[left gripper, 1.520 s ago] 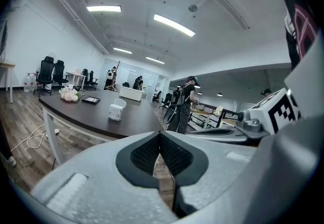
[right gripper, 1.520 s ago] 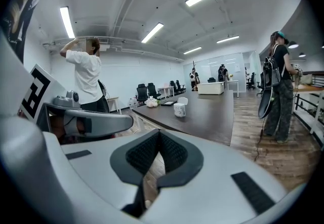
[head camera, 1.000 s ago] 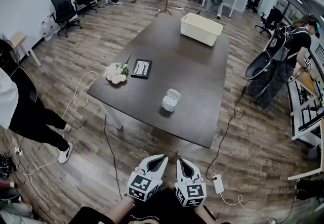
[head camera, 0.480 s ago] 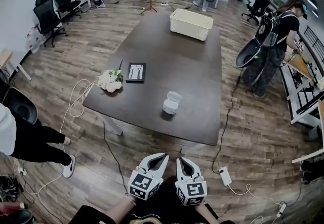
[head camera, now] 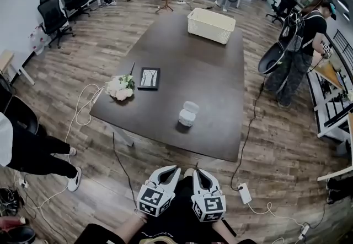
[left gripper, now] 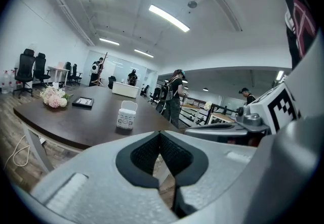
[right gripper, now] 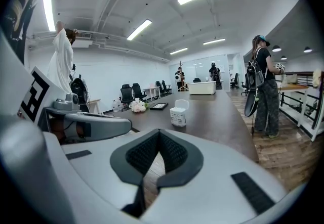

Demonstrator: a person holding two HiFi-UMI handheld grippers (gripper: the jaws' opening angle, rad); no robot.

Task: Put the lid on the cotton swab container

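Down at the bottom of the head view, the left hand-held gripper [head camera: 174, 170] and the right hand-held gripper [head camera: 197, 173] sit side by side, close to the person's body and above the wood floor [head camera: 287, 149]. Each one has its jaws shut tight, tip to tip, and nothing is between them. Both point toward the desk [head camera: 220, 88], which is big and dark brown. The cotton swab container [head camera: 185, 119] stands on the desk, near the edge closest to the two grippers but well apart from them. It is small and white. Its lid [head camera: 191, 107] is flipped up and open, and it stands up on the far side of the tub. Over to the left on the desk lies a bunch of pale flowers [head camera: 121, 86], and a black picture frame [head camera: 149, 78] lies just beside them. A white basket [head camera: 215, 25] sits at the far end of the desk. A person in a black top [head camera: 309, 39] stands off to the right of the desk. Black office chairs [head camera: 52, 14] stand by the left wall. A white power strip [head camera: 243, 194] lies on the floor near the right gripper.
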